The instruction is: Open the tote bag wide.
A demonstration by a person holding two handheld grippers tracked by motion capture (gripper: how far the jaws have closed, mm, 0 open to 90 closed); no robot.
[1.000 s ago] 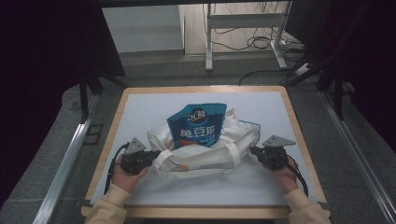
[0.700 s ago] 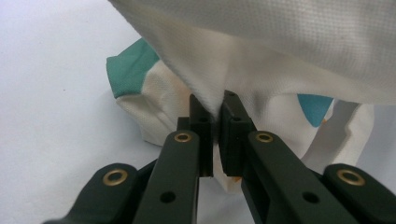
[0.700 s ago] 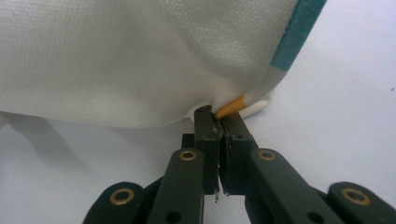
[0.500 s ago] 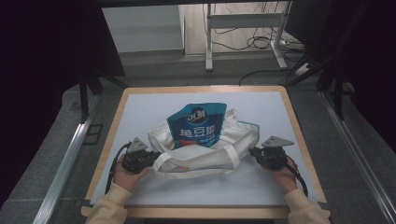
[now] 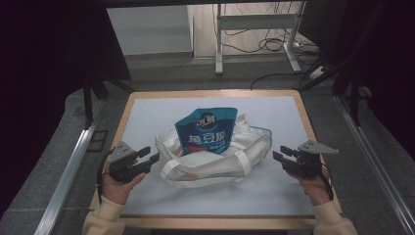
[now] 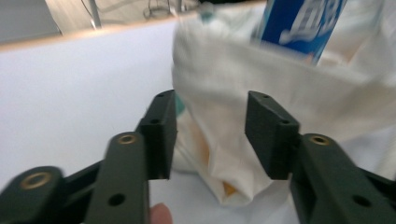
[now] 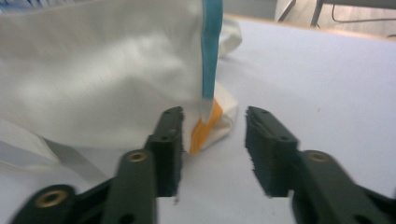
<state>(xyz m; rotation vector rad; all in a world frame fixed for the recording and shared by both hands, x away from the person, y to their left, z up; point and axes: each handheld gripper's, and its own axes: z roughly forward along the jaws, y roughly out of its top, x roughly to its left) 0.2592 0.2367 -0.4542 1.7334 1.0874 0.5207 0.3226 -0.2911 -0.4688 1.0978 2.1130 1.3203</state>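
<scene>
A white cloth tote bag [image 5: 220, 164] lies in the middle of the white table top [image 5: 147, 117]. A blue pouch [image 5: 208, 132] stands up out of its mouth. My left gripper [image 5: 149, 154] is open at the bag's left end. In the left gripper view the bag [image 6: 280, 88] and the pouch [image 6: 299, 23] lie just ahead of the left gripper [image 6: 210, 135], and the spread jaws hold nothing. My right gripper [image 5: 279, 153] is open, a little off the bag's right end. The right gripper [image 7: 212, 144] faces the bag's corner [image 7: 219, 121], which carries a teal strip [image 7: 211, 51].
A wooden rim [image 5: 303, 112] frames the table top. A metal rail [image 5: 68, 166] runs along the left side. Beyond the far edge stand a desk frame [image 5: 254, 22] and floor cables [image 5: 274, 44]. White surface lies open in front of the bag [image 5: 220, 196].
Both grippers have drawn outward, away from the bag's two ends, and now stand open. The bag has settled lower and wider around the pouch.
</scene>
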